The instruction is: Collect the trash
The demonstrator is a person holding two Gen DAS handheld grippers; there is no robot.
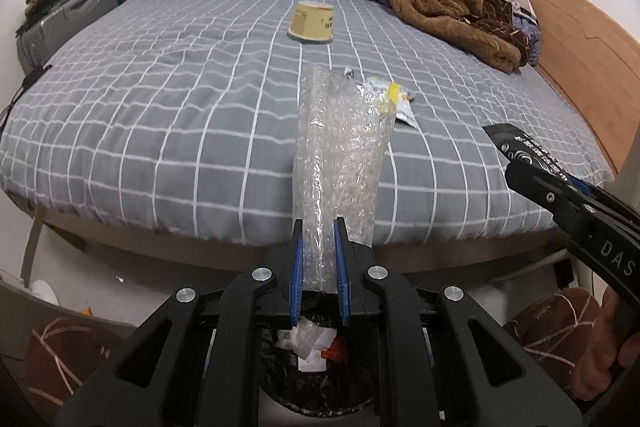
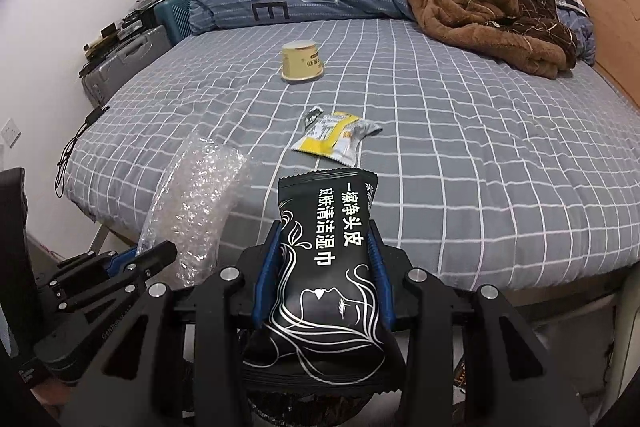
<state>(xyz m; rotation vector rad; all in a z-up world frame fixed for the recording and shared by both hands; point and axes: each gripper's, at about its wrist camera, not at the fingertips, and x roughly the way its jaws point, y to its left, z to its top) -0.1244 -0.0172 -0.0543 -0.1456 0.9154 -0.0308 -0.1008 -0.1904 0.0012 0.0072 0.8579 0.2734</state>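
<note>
Bedroom: a bed under a grey checked sheet, window behind.

The left gripper clamps a bubble-wrap sheet and the right gripper a black wipe pack, above a mostly hidden bin; a yellow wrapper and cup lie on the sheet.

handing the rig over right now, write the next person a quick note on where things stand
Left gripper: shut on the bubble wrap, above the trash bin.
Right gripper: shut on the black wipes packet, also near the bin.
Done: both pieces are lifted off the bed.
Left: release both into the bin, then collect the yellow snack wrapper, the small foil scrap and the upside-down yellow cup.
</note>
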